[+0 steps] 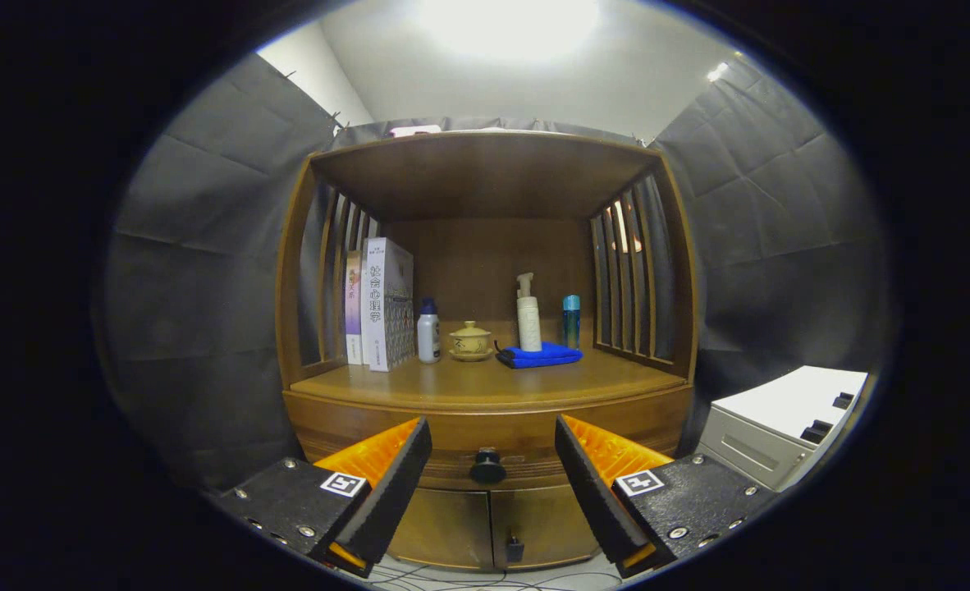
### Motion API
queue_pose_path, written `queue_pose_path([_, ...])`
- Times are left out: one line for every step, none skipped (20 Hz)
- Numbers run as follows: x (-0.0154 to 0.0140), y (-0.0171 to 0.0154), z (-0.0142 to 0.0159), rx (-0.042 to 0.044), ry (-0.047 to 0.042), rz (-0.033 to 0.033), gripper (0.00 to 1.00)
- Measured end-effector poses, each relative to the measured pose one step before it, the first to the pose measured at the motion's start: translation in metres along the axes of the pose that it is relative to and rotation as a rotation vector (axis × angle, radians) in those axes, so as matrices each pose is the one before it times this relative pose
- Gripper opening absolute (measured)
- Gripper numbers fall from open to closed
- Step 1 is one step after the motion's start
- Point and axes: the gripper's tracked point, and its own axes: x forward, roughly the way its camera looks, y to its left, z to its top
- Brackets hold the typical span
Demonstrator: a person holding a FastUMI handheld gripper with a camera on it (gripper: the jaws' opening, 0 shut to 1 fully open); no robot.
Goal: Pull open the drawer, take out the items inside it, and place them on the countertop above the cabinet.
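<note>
Drawer knob (487, 467) sits low centre of frame, straight ahead between my tongs (493, 476), which gape wide, holding nothing.

You are looking along a gripper (493, 480) showing two blocky wedge-shaped fingers, each wearing silver screws and a square black-and-white marker

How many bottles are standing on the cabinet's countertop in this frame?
3. A white bottle stands right of the books, a pump bottle behind the blue cloth, and a blue bottle beside it. The gripper is open, fingers flanking the drawer knob.
</note>
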Motion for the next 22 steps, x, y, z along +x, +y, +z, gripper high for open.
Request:
queue_pose_path([0.0064, 0.00145, -0.00697, -0.00001, 0.01578, 0.00163, 0.95])
queue_pose_path([0.00788, -0.0008, -0.0037, -0.00356, 0.00616, -0.00122, 0.95])
queue_pose_path([0.00561, -0.00157, -0.00721, -0.00462, 0.00934, 0.00063, 0.95])
queue_pose_path([0.00626, -0.00263, -0.00774, -0.00479, 0.01408, -0.00637, 0.95])
queue_pose_path([0.0056, -0.00129, -0.00786, -0.00525, 0.0153, -0.00186, 0.95])
queue_pose_path([0.0068, -0.00198, -0.00779, -0.00364, 0.01682, -0.00291, 0.95])
queue_pose_path([0.00809, -0.00074, -0.01004, 0.00094, 0.02506, -0.00343, 0.95])
queue_pose_path([0.0041, -0.00109, -0.01363, 0.00448, 0.02693, -0.00969, 0.95])
queue_pose_path([0.00829, -0.00031, -0.00907, 0.00207, 0.02591, 0.00002, 0.94])
queue_pose_path([0.00819, 0.00222, -0.00617, 0.00365, 0.01739, 0.00454, 0.94])
queue_pose_path([0.00517, 0.00324, -0.0049, -0.00007, 0.01543, 0.0133, 0.93])
queue_pose_path([0.00369, 0.00169, -0.00532, -0.00187, 0.0122, 0.00658, 0.89])
queue_pose_path([0.00459, 0.00186, -0.00305, 0.00003, 0.00682, 0.0079, 0.86])
queue_pose_path([0.00365, 0.00405, -0.00463, 0.0057, 0.01079, 0.01144, 0.81])
queue_pose_path([0.00195, 0.00304, -0.00457, 0.00312, 0.00935, 0.00679, 0.78])
queue_pose_path([0.00324, 0.00104, -0.00258, 0.00111, 0.00763, 0.00199, 0.75])
queue_pose_path([0.00309, 0.00151, -0.00237, 0.00077, 0.00869, 0.00508, 0.72])
queue_pose_path([0.00232, -0.00377, -0.00252, -0.01084, 0.00504, -0.03212, 0.66])
queue_pose_path([0.00374, -0.00203, 0.00215, -0.00009, -0.00074, 0.00251, 0.61])
queue_pose_path([-0.00406, 0.0013, -0.00266, 0.01075, 0.00902, -0.0041, 0.49])
queue_pose_path([-0.00029, 0.00017, -0.00062, 0.01337, 0.00926, -0.00038, 0.48])
queue_pose_path([-0.00209, 0.0007, -0.00031, 0.00706, 0.01088, 0.00168, 0.45])
